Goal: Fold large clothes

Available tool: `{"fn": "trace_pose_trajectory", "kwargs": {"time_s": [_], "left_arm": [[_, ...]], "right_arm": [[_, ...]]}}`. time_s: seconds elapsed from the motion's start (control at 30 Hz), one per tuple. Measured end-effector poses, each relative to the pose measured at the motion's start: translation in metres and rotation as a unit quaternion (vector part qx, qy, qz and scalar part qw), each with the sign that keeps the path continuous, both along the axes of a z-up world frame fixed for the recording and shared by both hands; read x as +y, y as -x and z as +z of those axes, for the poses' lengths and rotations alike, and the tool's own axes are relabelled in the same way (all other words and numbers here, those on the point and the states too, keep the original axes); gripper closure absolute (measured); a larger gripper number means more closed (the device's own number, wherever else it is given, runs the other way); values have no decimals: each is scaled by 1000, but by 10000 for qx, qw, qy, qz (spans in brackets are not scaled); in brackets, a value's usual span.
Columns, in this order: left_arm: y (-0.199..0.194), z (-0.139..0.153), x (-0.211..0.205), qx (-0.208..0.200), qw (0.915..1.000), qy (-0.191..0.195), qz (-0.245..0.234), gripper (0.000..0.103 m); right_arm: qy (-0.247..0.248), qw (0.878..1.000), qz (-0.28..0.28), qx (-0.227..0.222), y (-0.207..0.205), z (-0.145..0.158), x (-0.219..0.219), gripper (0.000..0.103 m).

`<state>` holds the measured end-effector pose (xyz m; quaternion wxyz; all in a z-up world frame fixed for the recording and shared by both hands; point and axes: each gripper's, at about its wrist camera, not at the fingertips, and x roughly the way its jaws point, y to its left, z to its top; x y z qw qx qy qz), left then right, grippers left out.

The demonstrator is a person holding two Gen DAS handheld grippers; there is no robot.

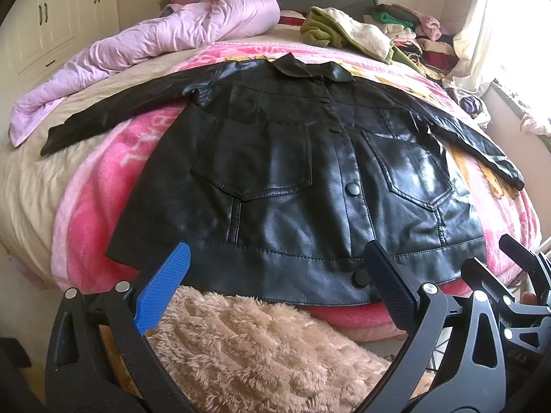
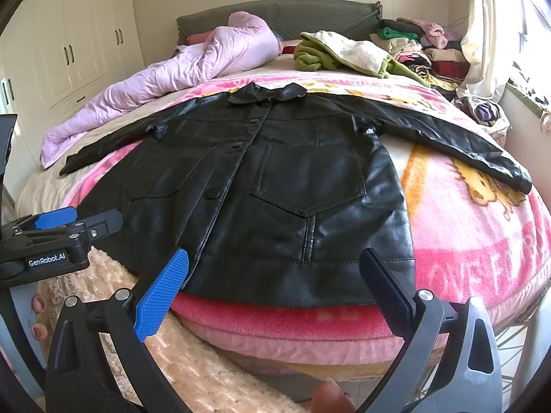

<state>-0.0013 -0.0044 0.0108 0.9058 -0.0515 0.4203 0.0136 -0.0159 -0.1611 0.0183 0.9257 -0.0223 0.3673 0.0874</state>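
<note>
The bed (image 1: pixel 31 186) fills both views, its far end closed by a dark headboard (image 2: pixel 282 13). Over it we see a pink patterned blanket (image 2: pixel 475 241), and on that blanket the task's thing, a black leather jacket (image 1: pixel 286 186), lies flat, front side up, buttoned down the middle. Its collar (image 1: pixel 303 67) points toward the headboard, its hem (image 1: pixel 275 268) reaches the near edge of the bed, and both sleeves are spread outward, the one on the left of the view running onto the beige sheet.

Beyond the jacket we note a crumpled lilac quilt (image 1: pixel 144 44) on the left, a green and cream garment (image 2: pixel 344 53) near the headboard, and a pile of folded clothes (image 2: pixel 423 48) at the far right beside the curtain (image 2: pixel 482 34). A tan fleecy throw (image 1: pixel 248 351) hangs below the near bed edge. White wardrobe doors (image 2: pixel 69 44) stand on the left wall.

The left claw (image 1: pixel 277 285) is spread wide and holds nothing; its blue finger and dark finger straddle the lower hem, just short of the jacket, near the bottom button (image 1: pixel 360 278). The right claw (image 2: pixel 273 289) is likewise spread wide and empty, poised just before the hem on the jacket's right-hand half, below the chest pocket (image 2: pixel 310 175). We cannot tell whether either fingertip touches the leather. The two claws sit side by side, each visible at the edge of the other's view.
</note>
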Motion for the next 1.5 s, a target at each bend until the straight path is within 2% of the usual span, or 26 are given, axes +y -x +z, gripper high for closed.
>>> {"fn": "trace_pose_trajectory", "kwargs": {"time_s": [0.5, 0.63, 0.77, 1.1, 1.5], "left_arm": [[-2, 1, -1, -4, 10000, 6, 14, 9], [-8, 9, 0, -57, 10000, -35, 36, 9], [-27, 19, 8, -61, 10000, -46, 59, 9], [-76, 55, 19, -367, 9991, -94, 187, 9], [-133, 79, 11, -512, 9985, -175, 97, 9]], "right_arm": [[8, 10000, 1, 4, -1, 0, 0, 4], [37, 10000, 36, -28, -4, 3, 0, 4], [26, 10000, 53, -77, -16, 13, 1, 4], [-69, 9986, 68, -525, -55, 56, 5, 4], [-576, 9979, -49, -298, -117, 77, -10, 4]]}}
